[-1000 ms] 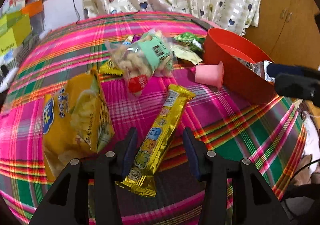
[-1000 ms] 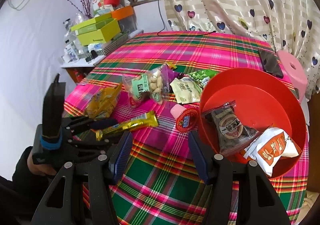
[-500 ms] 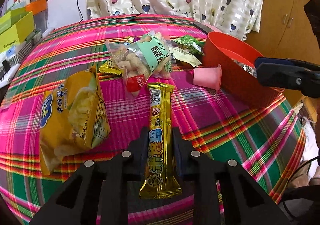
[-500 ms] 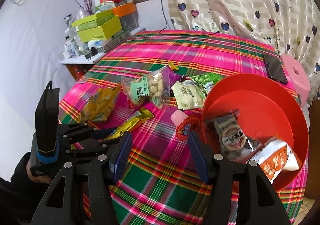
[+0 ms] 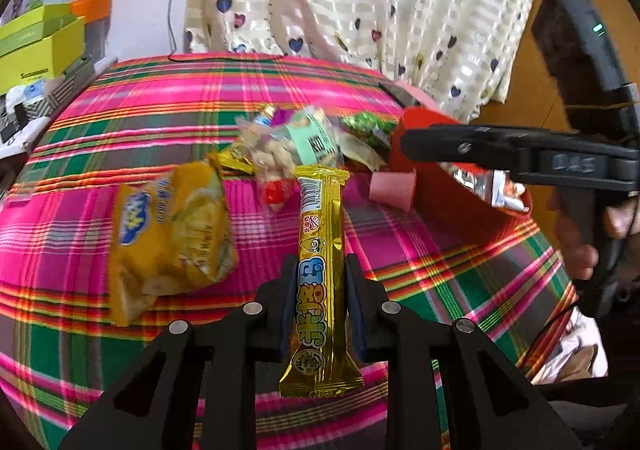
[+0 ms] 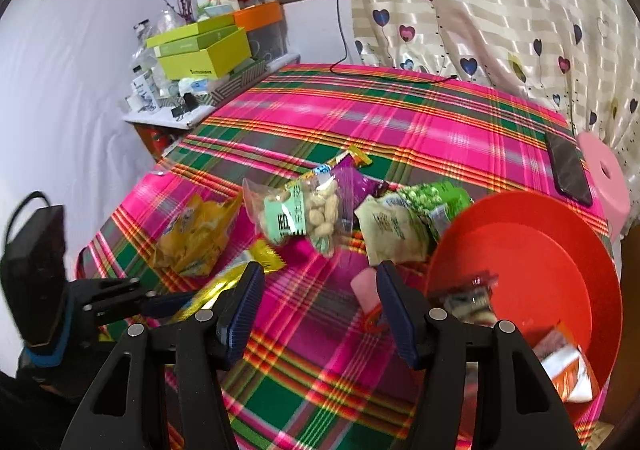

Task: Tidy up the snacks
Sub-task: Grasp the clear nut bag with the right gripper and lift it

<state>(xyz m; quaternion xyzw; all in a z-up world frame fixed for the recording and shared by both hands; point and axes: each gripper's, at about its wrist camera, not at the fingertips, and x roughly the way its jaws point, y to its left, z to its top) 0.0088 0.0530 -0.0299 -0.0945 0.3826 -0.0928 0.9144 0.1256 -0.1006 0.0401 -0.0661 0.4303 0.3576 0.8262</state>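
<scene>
Left gripper (image 5: 318,302): jaws clamped tight on the gold snack bar (image 5: 318,274), pads pressing both long sides of the wrapper near its lower half.
Gold snack bar: held lengthwise along the fingers, barcode end pointing away toward the pile, bottom seam hanging out below the pads; in the right wrist view it shows as a gold strip (image 6: 224,286) at the left gripper's tip.
Right gripper (image 6: 320,314): jaws are opening, nothing between them, only plaid cloth underneath.
Right fingers (image 6: 244,310): blue ribbed pads, one on each side of the gap, the right one just in front of the pink cup (image 6: 362,286).
Red bowl (image 6: 560,218): sits at the right of the table, touching the pink cup's side; it already carries a clear packet with a dark label (image 6: 468,300) and an orange-and-white packet (image 6: 568,366).
Yellow chip bag (image 5: 168,238): lying flat on the cloth, just left of the held bar.
Peanut bag (image 6: 304,214): clear with a mint label, in the middle of the pile, beside the pale packet (image 6: 392,230) and green packet (image 6: 436,196).
Table (image 6: 400,122): covered in pink and green plaid, a dark phone (image 6: 568,166) lying near its far right edge.
Person's hand (image 5: 580,246): wrapped around the right gripper's handle, at the right of the left wrist view.
</scene>
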